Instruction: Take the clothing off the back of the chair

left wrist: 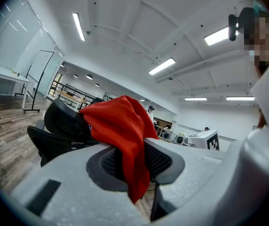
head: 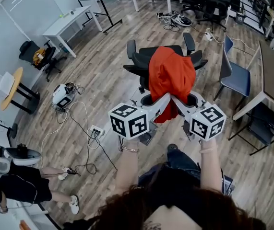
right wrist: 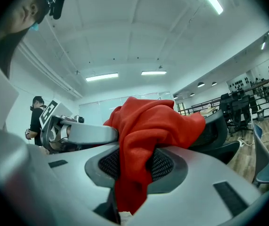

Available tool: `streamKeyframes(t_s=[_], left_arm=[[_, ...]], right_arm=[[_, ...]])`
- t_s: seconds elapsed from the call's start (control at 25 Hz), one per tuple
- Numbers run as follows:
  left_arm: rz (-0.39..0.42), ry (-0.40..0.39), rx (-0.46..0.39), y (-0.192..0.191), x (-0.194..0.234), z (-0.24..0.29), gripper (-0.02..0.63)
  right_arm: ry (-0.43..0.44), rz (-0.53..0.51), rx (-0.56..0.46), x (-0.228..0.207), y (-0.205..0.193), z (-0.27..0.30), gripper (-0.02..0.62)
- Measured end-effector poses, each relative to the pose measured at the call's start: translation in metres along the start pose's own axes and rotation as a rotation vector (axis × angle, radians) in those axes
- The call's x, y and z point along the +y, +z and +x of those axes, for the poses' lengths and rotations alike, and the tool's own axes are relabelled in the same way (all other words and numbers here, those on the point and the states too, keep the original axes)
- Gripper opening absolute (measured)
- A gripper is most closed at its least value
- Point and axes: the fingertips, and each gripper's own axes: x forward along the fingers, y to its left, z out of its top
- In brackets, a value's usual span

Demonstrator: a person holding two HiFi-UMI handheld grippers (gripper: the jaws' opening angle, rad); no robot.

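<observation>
1. Item: red garment [head: 171,74]. Place: draped over the top of the back of the black office chair [head: 141,60]. Most of the cloth is bunched on the upper edge of the chair's back. Its lower edge is drawn off the chair toward the person.
2. Item: left tongs [left wrist: 133,161]. State: closed on a fold of the garment's hanging edge. Cloth fills the gap between the two mesh pads and a short tail hangs below them. Place: close to the chair, on the person's side of it.
3. Item: right tongs [right wrist: 133,166]. State: closed on the same hanging edge, with red cloth pinched between the pads and a tail below. Place: on the person's side of the chair, just beside the left tongs, the two tips almost meeting.
4. Step in hand, as a judgement: the hold is made on both sides and the pull-off is at its start. The garment is not yet clear of the chair, since most of it lies on the back.
5. Next move, as a judgement:
   - Both tongs rise together, high enough to carry the bunched cloth over the top of the chair's back.
   - They then draw away from the chair toward the person.
   - Both grips keep pressing throughout, because each holds only a thin fold.
6. Caution, as a judgement: loose cloth on the far side of the chair may drag or catch on the back or the armrests [head: 188,42], so a steady, even pull suits better than a jerk.
</observation>
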Motion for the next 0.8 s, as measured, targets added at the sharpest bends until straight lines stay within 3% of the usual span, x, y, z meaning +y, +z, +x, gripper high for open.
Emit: streamKeyframes(t_s=[0.4, 0.8], left_arm=[[0.028, -0.017, -0.015, -0.007, -0.023, -0.030, 0.098], [0.037, -0.022, -0.031, -0.013, -0.047, -0.047, 0.094]], right_arm=[[-0.020, 0.049, -0.044, 0.031, -0.003, -0.019, 0.109], [-0.024, 0.036, -0.034, 0.049, -0.003, -0.039, 0.117]])
